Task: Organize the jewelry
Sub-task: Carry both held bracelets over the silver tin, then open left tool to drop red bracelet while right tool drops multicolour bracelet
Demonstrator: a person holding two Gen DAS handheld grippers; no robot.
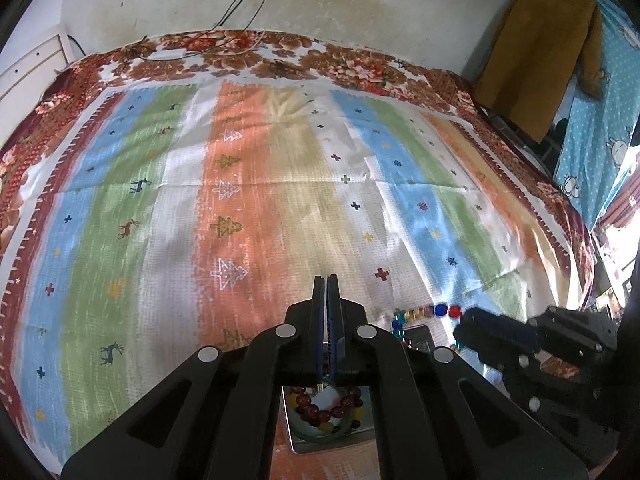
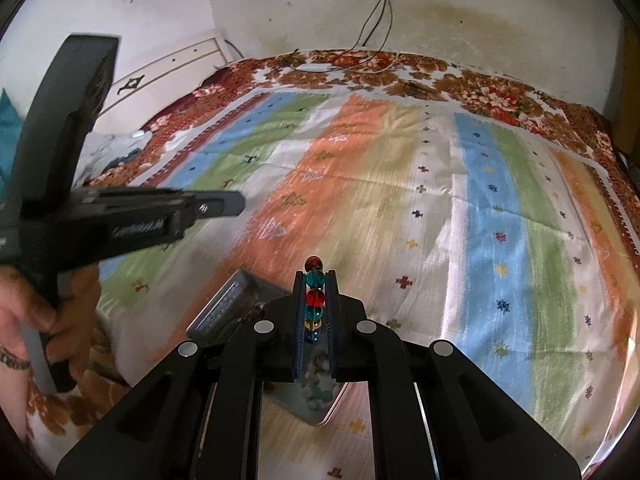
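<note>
My right gripper is shut on a bracelet of coloured glass beads, red, teal, yellow and blue, held above a metal tin on the striped cloth. The same beads show at the right of the left wrist view, held by the right gripper. My left gripper is shut with nothing visible between its fingers. Below it, an open metal tin holds a dark red bead bracelet and other beads. The left gripper also shows at the left of the right wrist view.
A striped, patterned cloth covers a bed with a floral sheet. Cables hang down the back wall. A white headboard stands at the left. Clothes hang at the right.
</note>
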